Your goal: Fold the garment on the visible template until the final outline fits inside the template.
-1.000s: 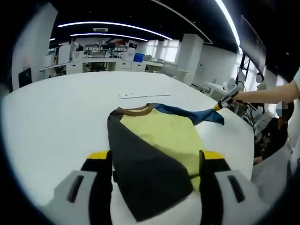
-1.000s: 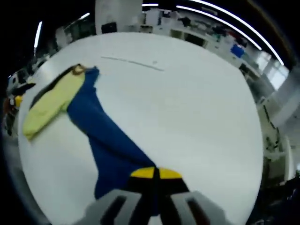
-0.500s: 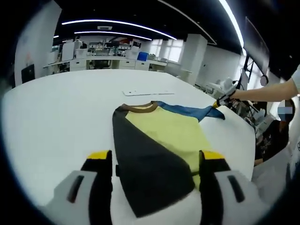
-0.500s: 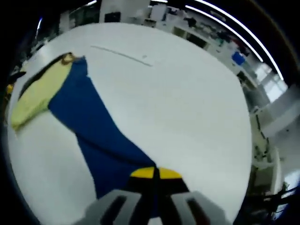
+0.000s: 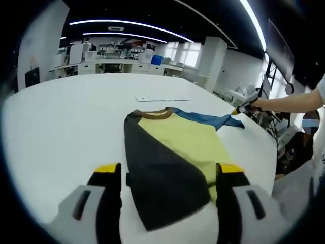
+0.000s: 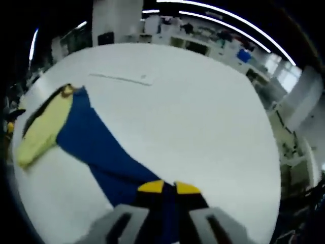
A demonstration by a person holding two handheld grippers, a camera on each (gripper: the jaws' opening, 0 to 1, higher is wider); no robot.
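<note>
My right gripper [image 6: 168, 186] pinched the yellow, black and blue cloth garment's [image 5: 175, 152] blue sleeve [image 6: 104, 152], seemingly lifted; my left gripper [image 5: 167, 173] gaped wide at six o'clock over the white surface [image 5: 66, 122].

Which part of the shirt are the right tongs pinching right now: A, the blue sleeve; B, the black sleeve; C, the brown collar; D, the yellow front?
A: in the right gripper view the right tongs are closed on the end of the blue sleeve, which stretches away from the yellow front across the white table.
</note>
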